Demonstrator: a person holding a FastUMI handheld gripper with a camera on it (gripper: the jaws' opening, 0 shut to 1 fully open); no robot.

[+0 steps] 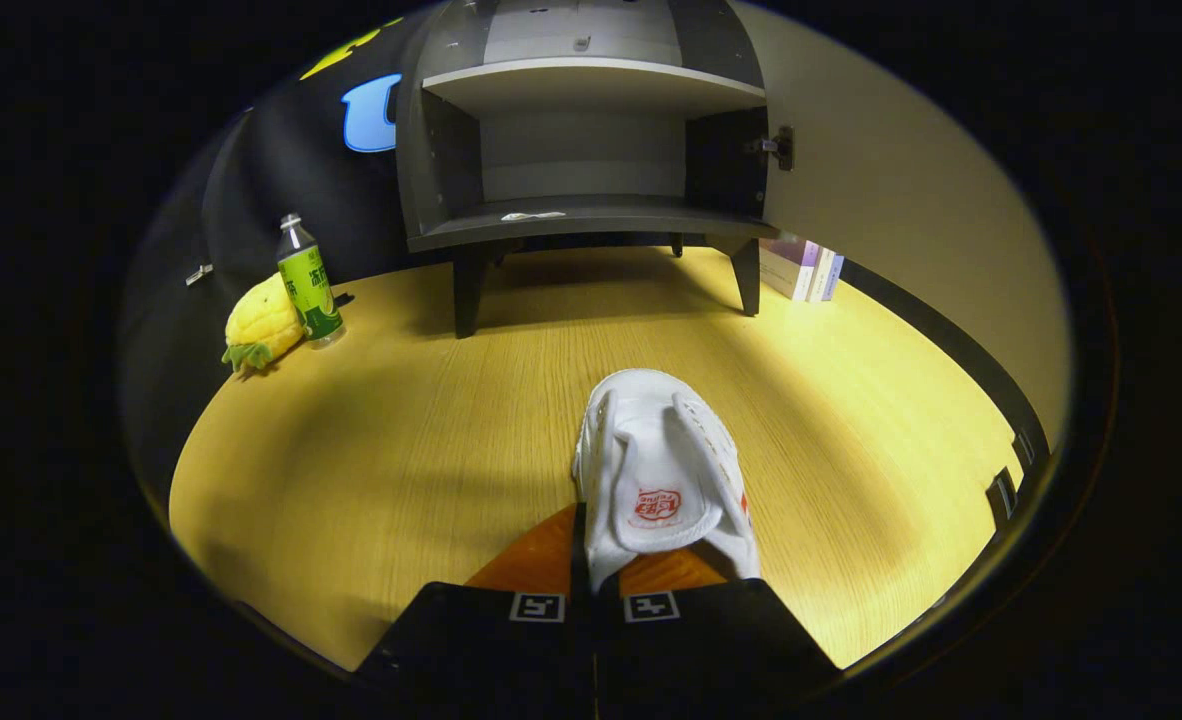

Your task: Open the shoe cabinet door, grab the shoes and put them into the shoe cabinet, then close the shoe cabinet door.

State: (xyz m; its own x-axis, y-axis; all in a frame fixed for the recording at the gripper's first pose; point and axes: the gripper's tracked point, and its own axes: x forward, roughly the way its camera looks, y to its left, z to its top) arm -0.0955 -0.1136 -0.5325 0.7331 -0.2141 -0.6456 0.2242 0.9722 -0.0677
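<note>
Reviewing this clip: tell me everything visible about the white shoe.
The white shoe is a small canvas-looking sneaker with a broad tongue bearing a red printed logo and stitched eyelet strips on either side. Its toe points toward the open shoe cabinet. Its rear end sits pinched between the nearly closed fingers of the tongs, apparently lifted over the wooden table.

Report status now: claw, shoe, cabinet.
Claw shut on white shoe, held above the table. Cabinet door open, lower shelf ahead. Path clear.
</note>
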